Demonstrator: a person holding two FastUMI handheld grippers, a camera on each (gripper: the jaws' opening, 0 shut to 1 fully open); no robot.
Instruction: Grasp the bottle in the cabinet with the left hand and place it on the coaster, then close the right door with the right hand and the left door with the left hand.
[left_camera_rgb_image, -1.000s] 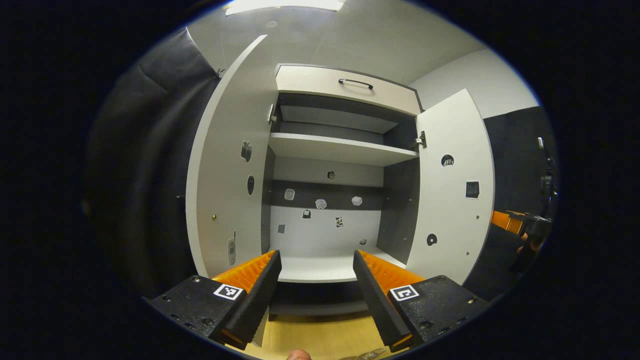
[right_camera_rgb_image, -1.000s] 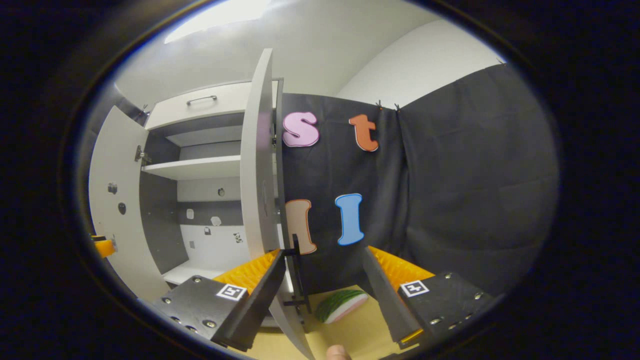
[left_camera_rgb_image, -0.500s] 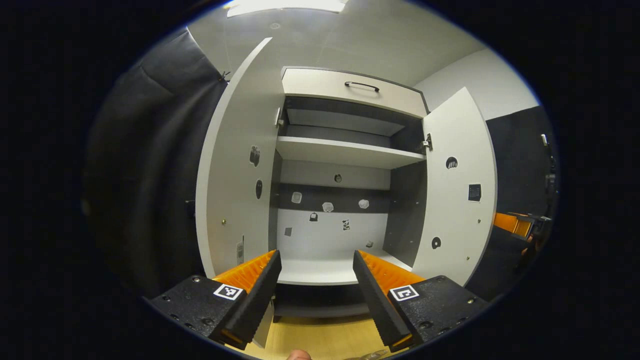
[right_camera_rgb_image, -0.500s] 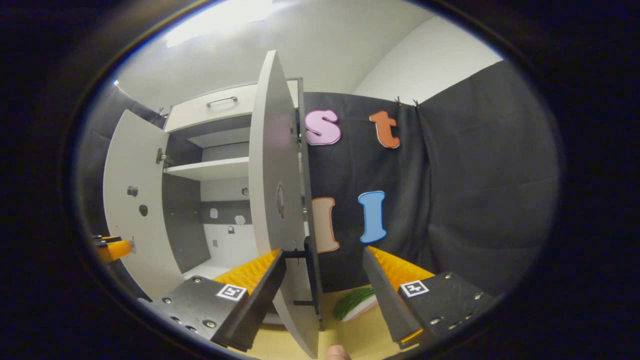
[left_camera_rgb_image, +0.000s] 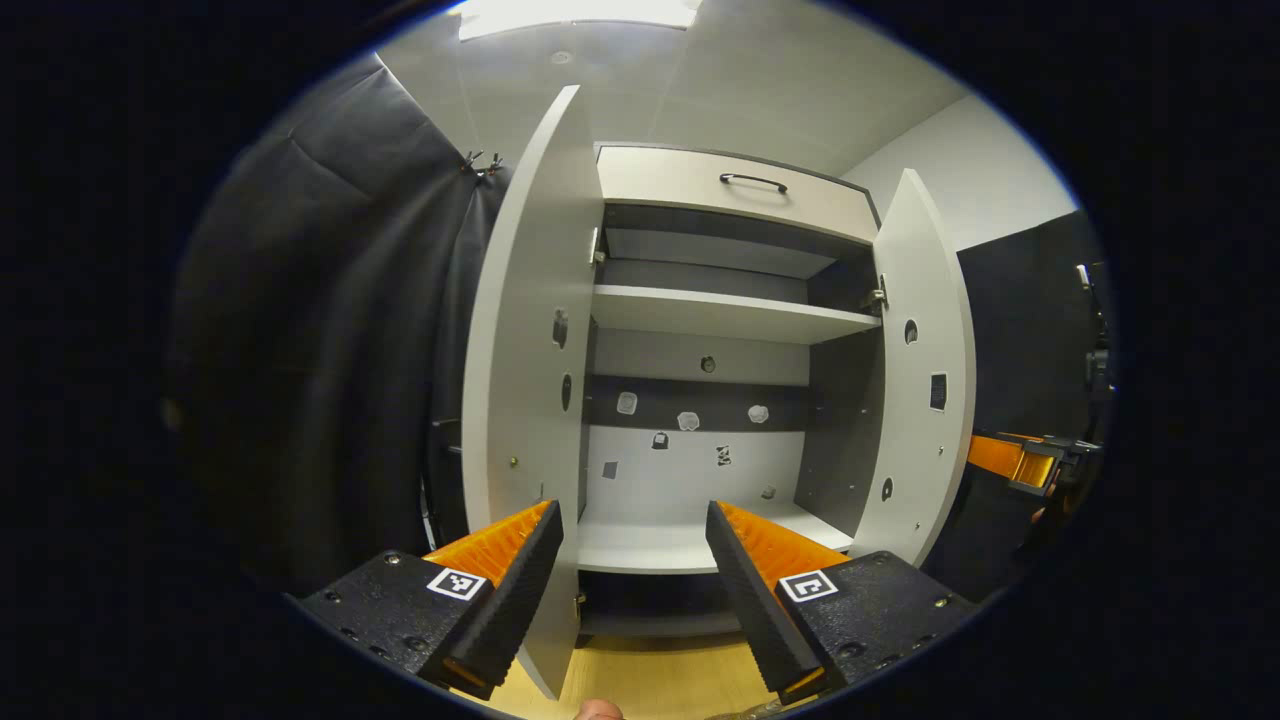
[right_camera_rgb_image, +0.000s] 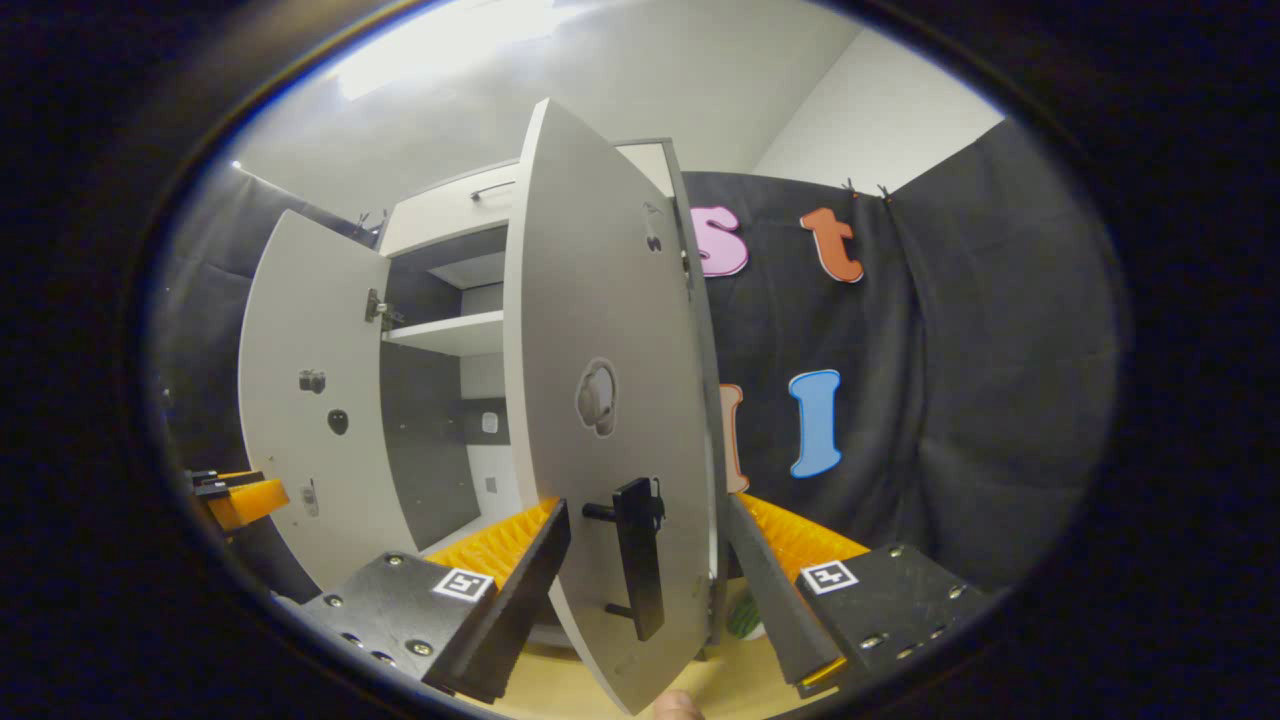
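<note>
Currently both doors half swung, closing under way. Left door (left_camera_rgb_image: 520, 380): push outer face steadily toward cabinet (left_camera_rgb_image: 700, 400), keep contact off hinge side. Left gripper (left_camera_rgb_image: 630, 575) jaws wide apart, nothing between, door edge just beside left finger; contact unclear. Cabinet shelves bare; bottle apparently already out. Right door (right_camera_rgb_image: 600, 400): right gripper (right_camera_rgb_image: 645, 590) jaws wide, straddling door edge and handle (right_camera_rgb_image: 638, 565), likely pushing, not pinching.

White cabinet (left_camera_rgb_image: 700, 545) standing open, shelves bare; left door (left_camera_rgb_image: 520, 400) swung out, nearly edge-on; right door (right_camera_rgb_image: 600, 400) partly swung in, black handle (right_camera_rgb_image: 638, 555) facing out
</note>
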